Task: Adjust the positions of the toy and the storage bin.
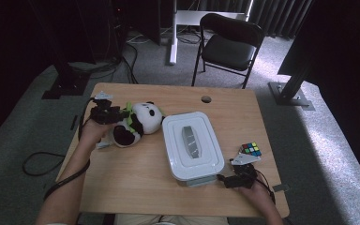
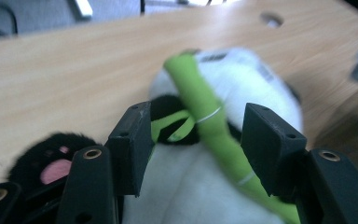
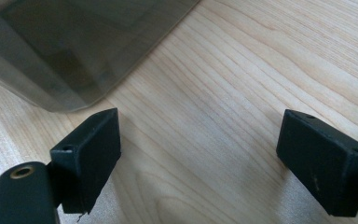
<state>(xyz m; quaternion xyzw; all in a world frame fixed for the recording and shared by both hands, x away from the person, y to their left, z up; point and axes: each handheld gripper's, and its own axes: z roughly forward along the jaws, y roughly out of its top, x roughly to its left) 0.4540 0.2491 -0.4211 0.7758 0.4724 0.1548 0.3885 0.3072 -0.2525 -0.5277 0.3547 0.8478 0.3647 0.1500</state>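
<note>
Black-and-white plush panda (image 1: 138, 123) with a bright green bamboo stalk (image 2: 205, 116) across its chest and a pink pad on its black paw (image 2: 56, 169), lying left of the white lidded box (image 1: 192, 145) with a grey handle (image 1: 191, 142). Right of the box, a multicoloured puzzle cube (image 1: 251, 149). Light wood-grain table (image 1: 136, 178); black gripper jaws.
</note>
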